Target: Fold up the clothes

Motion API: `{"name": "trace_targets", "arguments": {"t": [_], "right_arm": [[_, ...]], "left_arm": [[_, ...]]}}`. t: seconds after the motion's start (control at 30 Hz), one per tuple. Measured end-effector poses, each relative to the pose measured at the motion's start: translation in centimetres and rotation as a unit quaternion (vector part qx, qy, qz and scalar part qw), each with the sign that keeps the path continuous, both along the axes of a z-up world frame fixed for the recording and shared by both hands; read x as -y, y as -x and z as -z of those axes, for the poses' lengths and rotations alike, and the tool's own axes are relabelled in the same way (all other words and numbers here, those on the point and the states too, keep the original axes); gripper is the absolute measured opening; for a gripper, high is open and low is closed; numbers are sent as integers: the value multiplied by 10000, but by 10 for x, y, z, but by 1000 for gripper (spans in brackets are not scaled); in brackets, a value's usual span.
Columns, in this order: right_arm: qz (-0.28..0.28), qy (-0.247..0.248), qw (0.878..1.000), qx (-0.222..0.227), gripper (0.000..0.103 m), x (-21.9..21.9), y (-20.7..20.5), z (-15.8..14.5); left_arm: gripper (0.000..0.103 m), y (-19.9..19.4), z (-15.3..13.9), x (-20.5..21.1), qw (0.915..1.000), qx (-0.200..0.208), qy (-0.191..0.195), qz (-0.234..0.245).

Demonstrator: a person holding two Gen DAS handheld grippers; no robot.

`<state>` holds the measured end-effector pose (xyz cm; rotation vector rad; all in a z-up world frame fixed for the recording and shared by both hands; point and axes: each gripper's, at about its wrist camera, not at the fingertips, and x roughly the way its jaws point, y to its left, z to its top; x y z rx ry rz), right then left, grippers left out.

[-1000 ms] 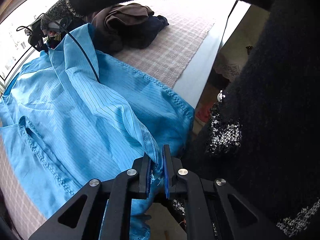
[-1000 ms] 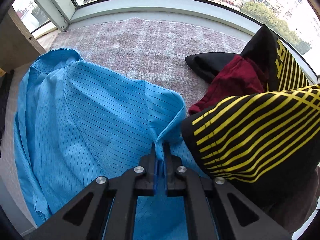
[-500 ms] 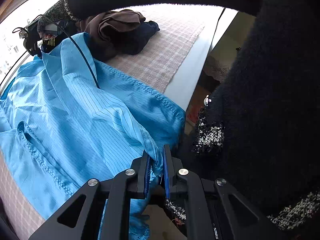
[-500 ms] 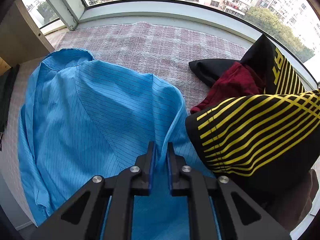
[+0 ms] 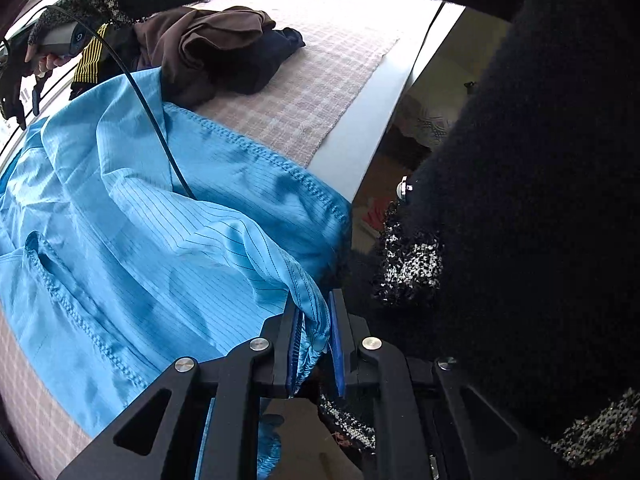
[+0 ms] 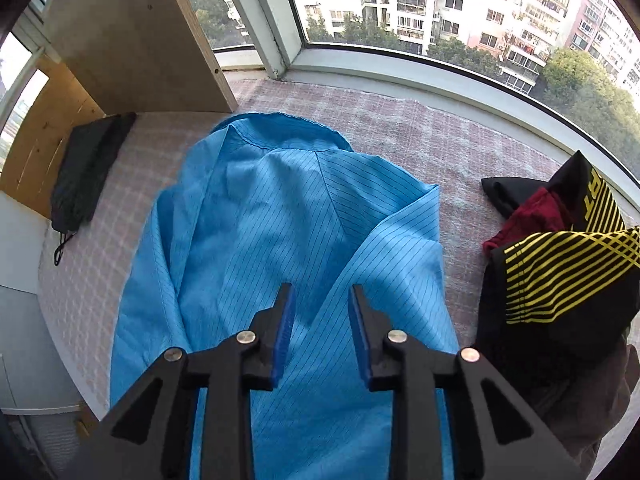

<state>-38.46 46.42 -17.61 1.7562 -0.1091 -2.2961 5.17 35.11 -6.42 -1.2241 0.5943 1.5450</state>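
Left wrist view: the left gripper (image 5: 314,344), low in the frame's centre, pinches a stitched edge of the blue pinstriped garment (image 5: 152,240), lifting that hem off the checked mat (image 5: 320,80), probably to carry it across for a fold. A brown garment heap (image 5: 216,48) sits upper left, clear of the working area.

Right wrist view: the right gripper (image 6: 322,336) hangs spread and empty above the blue cloth, which fills the frame's centre, collar toward the top. A black-and-yellow striped garment (image 6: 560,292) waits at the right edge.
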Motion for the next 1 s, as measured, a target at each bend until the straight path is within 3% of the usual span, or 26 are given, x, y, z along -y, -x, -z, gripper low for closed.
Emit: {"name": "trace_targets", "arguments": {"t": [0.03, 0.13, 0.27, 0.33, 0.47, 0.6, 0.67, 0.77, 0.9, 1.0], "right_arm": [[59, 34, 10000, -29, 27, -9, -18, -3], [237, 135, 9996, -118, 43, -36, -72, -10], [505, 272, 9981, -216, 43, -72, -146, -18], [967, 378, 9946, -77, 43, -90, -204, 4], [2097, 947, 9731, 109, 43, -94, -329, 46], [2643, 1354, 9548, 155, 44, -47, -419, 69], [2861, 1448, 9470, 215, 43, -23, -449, 77], [3271, 1808, 9270, 314, 44, 3, -484, 89], [3627, 2294, 9023, 399, 44, 24, -506, 101], [3566, 2633, 8958, 322, 44, 34, -506, 100]], "left_arm": [[16, -2, -1, -1, 9999, 21, -56, 93], [28, -8, -7, 5, 9994, -1, -125, 318], [36, -13, -27, 36, 9981, -126, -272, 535], [43, -7, -34, 58, 9976, -192, -320, 581], [45, 51, -15, 86, 9992, -287, -113, 245], [45, 135, 28, 79, 9995, -82, 149, -264], [45, 169, 50, 68, 9989, 21, 244, -398], [45, 201, 87, 49, 9959, 555, 403, -592], [45, 205, 117, 35, 9944, 453, 814, -498], [45, 203, 121, 30, 9950, 431, 824, -353]]}}
